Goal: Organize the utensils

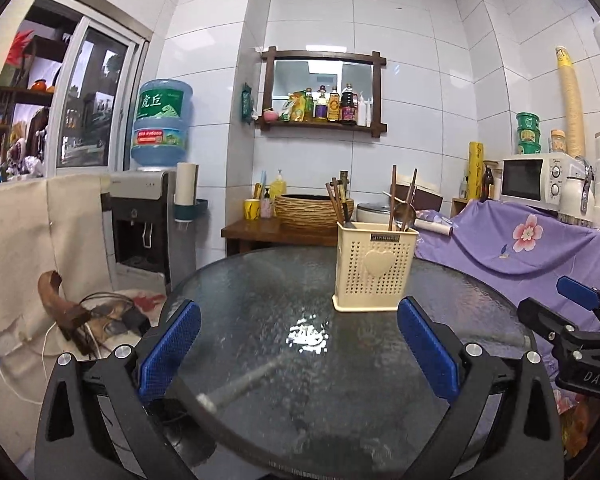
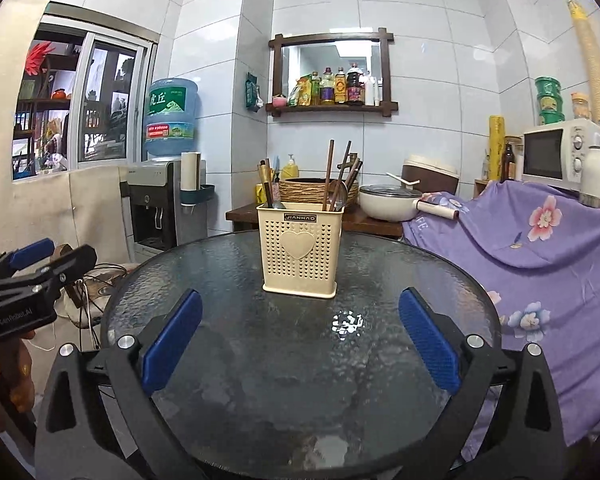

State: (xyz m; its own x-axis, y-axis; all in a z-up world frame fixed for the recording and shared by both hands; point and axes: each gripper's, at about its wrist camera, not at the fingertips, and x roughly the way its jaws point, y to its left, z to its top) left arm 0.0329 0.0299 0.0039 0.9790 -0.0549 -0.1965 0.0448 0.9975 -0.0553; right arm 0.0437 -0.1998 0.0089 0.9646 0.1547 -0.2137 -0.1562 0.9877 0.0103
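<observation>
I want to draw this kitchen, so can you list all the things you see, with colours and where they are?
Table: one, dark round glass, in front.
Utensil basket: one, cream with a heart, on the table.
Chopsticks: several, brown, standing in the basket.
Spoon: one, silvery, in the basket.
Water bottle: one, blue, on the dispenser at left.
Shelf: one, dark wood, on the wall, holding bottles.
Woven bowl: one, tan, on the wooden side table behind.
Pot: one, white, right of the bowl.
Microwave: one, white, far right.
Cloth: one, purple, flowered, at right.
Left gripper: black with blue pads, open, empty.
Right gripper: same, open, empty.
</observation>
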